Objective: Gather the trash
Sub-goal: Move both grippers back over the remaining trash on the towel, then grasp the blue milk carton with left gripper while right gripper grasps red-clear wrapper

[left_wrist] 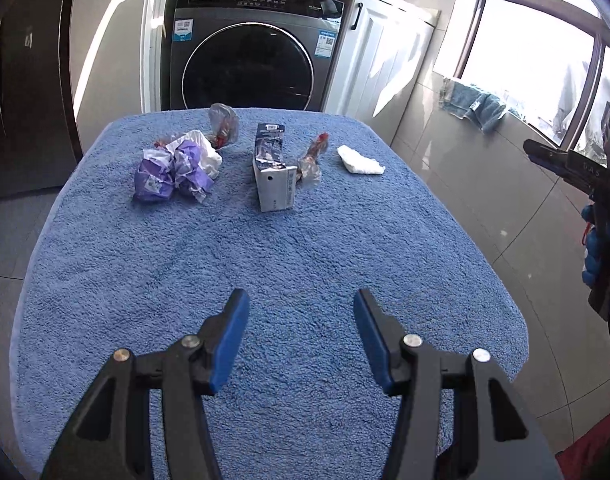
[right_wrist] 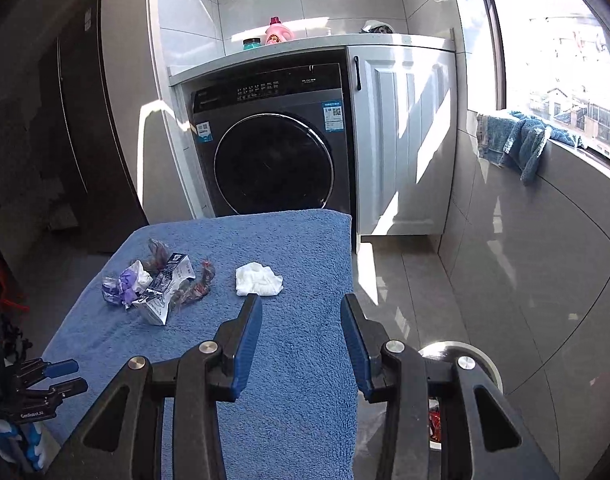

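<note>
Trash (left_wrist: 273, 168) on blue towel (left_wrist: 265, 260), well ahead of left gripper (left_wrist: 301, 304) and right gripper (right_wrist: 301, 308), jaws spread, empty

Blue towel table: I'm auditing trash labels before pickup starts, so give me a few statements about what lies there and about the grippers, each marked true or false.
1. The left gripper is open and holds nothing. True.
2. The white tissue lies apart from the other litter. True.
3. The carton stands upright. False: it lies on its side.
4. The right gripper is shut on the tissue. False: it is open and empty.
5. The purple wrapper lies on the blue towel. True.
</note>
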{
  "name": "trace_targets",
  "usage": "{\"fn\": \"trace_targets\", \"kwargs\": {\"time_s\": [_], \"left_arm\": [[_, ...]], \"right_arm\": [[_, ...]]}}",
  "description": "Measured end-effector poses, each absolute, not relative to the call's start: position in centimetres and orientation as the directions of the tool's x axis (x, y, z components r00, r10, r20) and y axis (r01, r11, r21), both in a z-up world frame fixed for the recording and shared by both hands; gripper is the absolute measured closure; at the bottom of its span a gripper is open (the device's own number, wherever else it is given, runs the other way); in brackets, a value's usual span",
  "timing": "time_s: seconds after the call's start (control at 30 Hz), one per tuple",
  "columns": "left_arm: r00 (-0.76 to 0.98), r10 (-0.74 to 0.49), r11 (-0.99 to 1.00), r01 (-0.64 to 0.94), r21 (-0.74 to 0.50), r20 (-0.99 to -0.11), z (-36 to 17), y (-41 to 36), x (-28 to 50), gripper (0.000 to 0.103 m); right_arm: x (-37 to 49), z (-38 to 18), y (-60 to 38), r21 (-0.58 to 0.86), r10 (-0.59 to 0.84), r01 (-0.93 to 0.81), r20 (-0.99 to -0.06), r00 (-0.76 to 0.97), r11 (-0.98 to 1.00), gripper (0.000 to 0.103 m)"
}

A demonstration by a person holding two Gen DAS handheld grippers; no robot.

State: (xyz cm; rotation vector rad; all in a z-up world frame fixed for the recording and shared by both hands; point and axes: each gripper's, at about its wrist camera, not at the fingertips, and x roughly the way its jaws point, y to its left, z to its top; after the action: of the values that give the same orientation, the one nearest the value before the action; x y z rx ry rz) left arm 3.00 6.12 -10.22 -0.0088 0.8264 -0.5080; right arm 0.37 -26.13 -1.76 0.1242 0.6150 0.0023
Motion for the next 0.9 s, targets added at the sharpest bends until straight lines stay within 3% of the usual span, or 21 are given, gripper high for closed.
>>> {"fn": "trace_targets", "kwargs": {"time_s": [0.5, 0.9], "left_arm": [[0.578, -0.453, 0.88, 0.413, -0.235, -0.679, -7.5, 3.1, 14.6, 0.051], [0.456, -0.375, 0.903, 0.378, -0.205, -0.807, -11.7, -2.4, 23.6, 0.051]], "right_arm": [[9.8, -7.2, -24.1, 0.158, 0.181, -0.101, -0.649, 0.739, 0.982, 0.065], [17.1, -10.5, -19.4, 0.245, 0.357, -0.26, -0.665, 0.656, 0.934, 0.065]]}}
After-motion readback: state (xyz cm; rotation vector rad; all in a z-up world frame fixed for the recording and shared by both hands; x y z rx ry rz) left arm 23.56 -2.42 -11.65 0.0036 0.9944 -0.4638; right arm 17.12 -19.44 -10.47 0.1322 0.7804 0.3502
